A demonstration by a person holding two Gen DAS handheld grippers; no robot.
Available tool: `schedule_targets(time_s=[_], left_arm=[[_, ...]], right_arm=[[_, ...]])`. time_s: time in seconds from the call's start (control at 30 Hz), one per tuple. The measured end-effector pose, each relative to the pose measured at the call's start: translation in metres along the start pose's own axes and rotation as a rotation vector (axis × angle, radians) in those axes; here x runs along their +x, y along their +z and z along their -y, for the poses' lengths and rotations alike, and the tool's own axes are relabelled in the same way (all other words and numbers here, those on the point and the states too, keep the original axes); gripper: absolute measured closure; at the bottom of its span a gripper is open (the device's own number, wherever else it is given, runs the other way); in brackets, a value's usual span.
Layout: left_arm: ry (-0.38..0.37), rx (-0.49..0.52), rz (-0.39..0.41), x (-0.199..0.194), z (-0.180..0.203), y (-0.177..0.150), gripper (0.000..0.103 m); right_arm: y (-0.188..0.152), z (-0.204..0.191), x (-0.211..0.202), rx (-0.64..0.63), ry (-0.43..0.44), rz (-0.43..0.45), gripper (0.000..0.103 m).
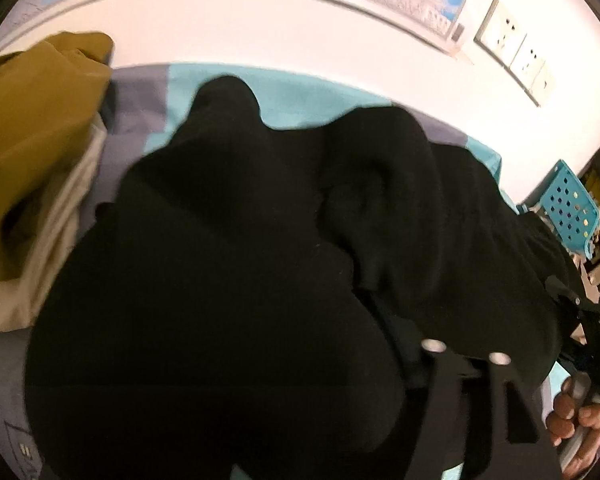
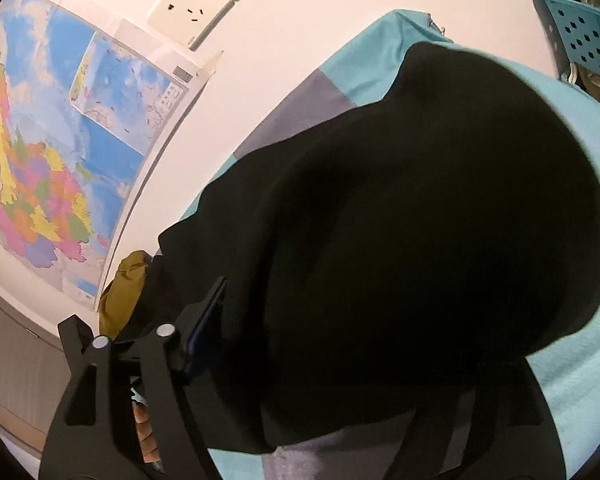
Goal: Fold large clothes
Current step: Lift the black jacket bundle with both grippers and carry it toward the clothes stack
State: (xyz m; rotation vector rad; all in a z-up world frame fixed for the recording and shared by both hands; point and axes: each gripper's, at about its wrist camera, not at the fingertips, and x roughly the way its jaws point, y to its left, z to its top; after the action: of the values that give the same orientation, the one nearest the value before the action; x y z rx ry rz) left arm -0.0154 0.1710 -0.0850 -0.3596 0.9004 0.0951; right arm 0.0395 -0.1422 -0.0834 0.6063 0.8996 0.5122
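Observation:
A large black garment (image 1: pixel 236 280) fills most of the left wrist view, bunched over a teal and grey bedsheet (image 1: pixel 300 92). It hides my left gripper's fingers entirely. The other gripper's black frame (image 1: pixel 460 364) shows at lower right, with the fabric over it and a hand behind. In the right wrist view the same black garment (image 2: pixel 420 220) drapes over my right gripper and hides its fingertips. The left gripper's frame (image 2: pixel 140 356) appears at lower left, against the garment's edge.
Folded mustard and beige clothes (image 1: pixel 32 168) lie at the left of the bed. A white wall with a map (image 2: pixel 60 140) and sockets (image 2: pixel 204 4) runs behind. A teal perforated chair (image 1: pixel 568 204) stands at the right.

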Motion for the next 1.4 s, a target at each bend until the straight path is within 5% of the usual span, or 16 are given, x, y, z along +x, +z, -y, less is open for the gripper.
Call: schedule_targets(time_s=[0.07, 0.2, 0.3, 0.47, 0.53, 0.67, 0.87, 1.03, 1.2, 1.4], left_arm=[[0.009, 0.026, 0.009, 0.002, 0.002, 0.000, 0.029], [0.033, 0.042, 0.011, 0.002, 0.006, 0.004, 0.046], [0.014, 0.030, 0.012, -0.009, 0.009, 0.007, 0.059], [-0.052, 0.043, 0.035, -0.041, 0.009, 0.001, 0.069], [-0.106, 0.026, 0.028, -0.048, 0.001, -0.003, 0.066], [-0.089, 0.036, -0.038, -0.027, -0.004, -0.010, 0.050], [-0.111, 0.013, -0.036, -0.012, -0.008, -0.006, 0.024], [-0.055, 0.062, -0.005, 0.001, 0.010, -0.008, 0.024], [-0.026, 0.053, -0.011, 0.000, 0.015, -0.002, 0.049], [0.025, 0.111, 0.044, -0.012, 0.030, -0.003, 0.060]], right_arm=[[0.001, -0.005, 0.006, -0.028, -0.011, 0.005, 0.026], [0.005, -0.003, 0.009, -0.042, -0.013, -0.010, 0.060], [0.006, -0.008, -0.002, -0.062, 0.029, -0.014, 0.073], [-0.002, -0.025, -0.040, -0.101, 0.144, 0.004, 0.076], [-0.007, -0.021, -0.047, -0.084, 0.151, -0.011, 0.072], [-0.015, 0.000, -0.026, -0.038, 0.052, -0.110, 0.049], [-0.018, 0.002, -0.015, -0.035, 0.069, -0.088, 0.028], [-0.015, -0.008, -0.002, -0.094, 0.032, -0.051, 0.023], [-0.007, -0.002, 0.008, -0.075, 0.062, -0.069, 0.065], [-0.002, -0.023, -0.009, -0.102, 0.126, -0.069, 0.077]])
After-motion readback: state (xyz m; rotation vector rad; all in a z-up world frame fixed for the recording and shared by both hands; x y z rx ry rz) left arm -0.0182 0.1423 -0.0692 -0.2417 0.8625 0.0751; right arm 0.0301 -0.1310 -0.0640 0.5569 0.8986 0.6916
